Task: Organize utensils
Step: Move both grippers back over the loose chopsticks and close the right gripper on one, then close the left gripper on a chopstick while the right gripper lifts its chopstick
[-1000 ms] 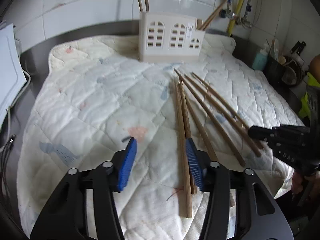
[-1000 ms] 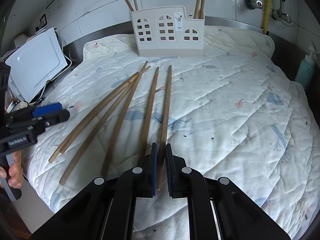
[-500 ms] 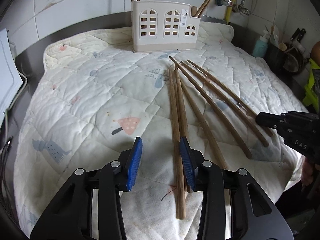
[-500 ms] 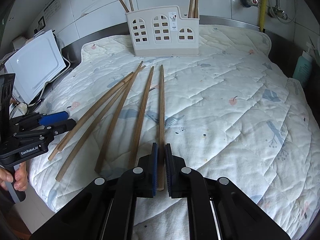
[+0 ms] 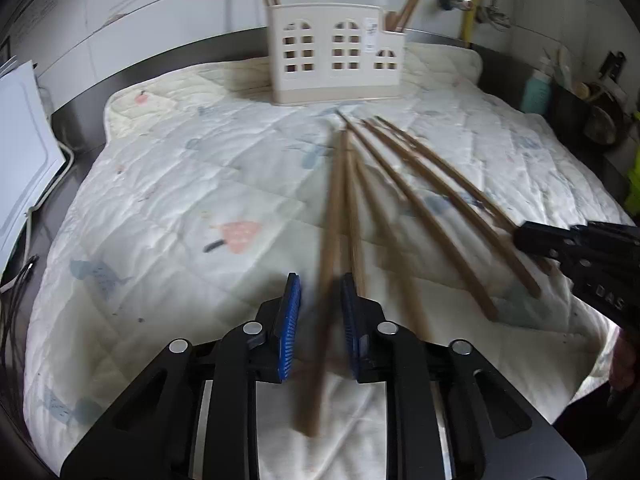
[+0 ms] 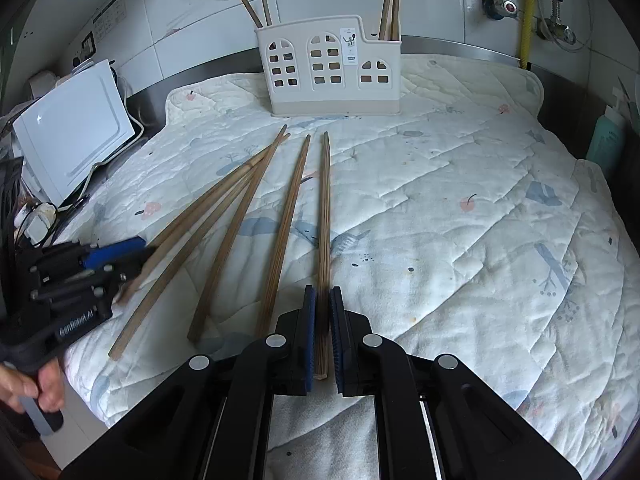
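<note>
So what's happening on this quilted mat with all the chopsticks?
A person holds a gripper in each hand, sorting wooden chopsticks into the white holder, which already has a few. The right gripper is shut on the rightmost chopstick, which lies on the mat. The left gripper has just been closing around the leftmost chopstick; its pads do not press it yet. Four more lie loose between them.

The left wrist view is motion-blurred: the nearest chopstick [image 5: 326, 280] smears between the blue pads [image 5: 289, 326], so contact cannot be confirmed. The right gripper [image 5: 576, 252] is cut by that frame's right edge, its fingertips hidden. In the right wrist view, the holder [image 6: 328, 76] hides the lower ends of its upright chopsticks [image 6: 390, 0].
</note>
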The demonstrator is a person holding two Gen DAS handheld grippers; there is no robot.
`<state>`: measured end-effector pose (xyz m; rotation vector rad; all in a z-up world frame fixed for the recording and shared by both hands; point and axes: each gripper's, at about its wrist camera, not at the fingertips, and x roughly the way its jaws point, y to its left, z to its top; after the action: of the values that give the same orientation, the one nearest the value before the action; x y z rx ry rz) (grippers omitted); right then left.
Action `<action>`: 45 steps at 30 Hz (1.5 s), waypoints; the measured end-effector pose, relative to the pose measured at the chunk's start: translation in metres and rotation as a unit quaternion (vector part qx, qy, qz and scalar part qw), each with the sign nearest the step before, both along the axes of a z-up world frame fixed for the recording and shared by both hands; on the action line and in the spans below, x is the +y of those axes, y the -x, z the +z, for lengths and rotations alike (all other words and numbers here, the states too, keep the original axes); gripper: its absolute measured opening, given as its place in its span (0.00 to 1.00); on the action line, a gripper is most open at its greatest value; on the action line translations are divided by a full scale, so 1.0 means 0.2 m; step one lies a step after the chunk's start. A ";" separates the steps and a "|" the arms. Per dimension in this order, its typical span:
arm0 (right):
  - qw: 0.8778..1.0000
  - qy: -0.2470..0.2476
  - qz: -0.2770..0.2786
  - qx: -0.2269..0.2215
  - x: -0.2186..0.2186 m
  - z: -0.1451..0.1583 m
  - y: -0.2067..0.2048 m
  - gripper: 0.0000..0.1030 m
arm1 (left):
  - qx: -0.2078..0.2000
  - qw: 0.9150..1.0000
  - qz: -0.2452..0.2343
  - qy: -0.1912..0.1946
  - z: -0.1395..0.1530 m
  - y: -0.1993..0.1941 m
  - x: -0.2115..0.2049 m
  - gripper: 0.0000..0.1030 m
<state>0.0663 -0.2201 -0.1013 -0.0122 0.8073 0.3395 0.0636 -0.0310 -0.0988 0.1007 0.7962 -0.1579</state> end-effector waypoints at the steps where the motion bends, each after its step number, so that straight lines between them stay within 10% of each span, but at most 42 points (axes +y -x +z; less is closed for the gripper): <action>1: 1.000 -0.001 0.000 0.000 0.00 0.00 0.00 0.07 | -0.005 1.000 -0.004 -0.008 0.00 0.00 -0.01 0.19; 18: 0.996 -0.002 0.004 -0.089 -0.09 0.41 0.01 0.06 | -0.022 0.995 -0.011 0.098 0.11 -0.06 0.21 0.07; 45: 0.992 -0.013 0.034 -0.121 -0.04 0.67 -0.05 0.06 | 0.008 0.994 -0.046 0.095 0.05 -0.04 0.19 0.05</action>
<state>0.0760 -0.2291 0.0330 -0.0563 0.5633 0.4045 0.0708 0.0063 -0.0884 -0.0431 0.7900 -0.3217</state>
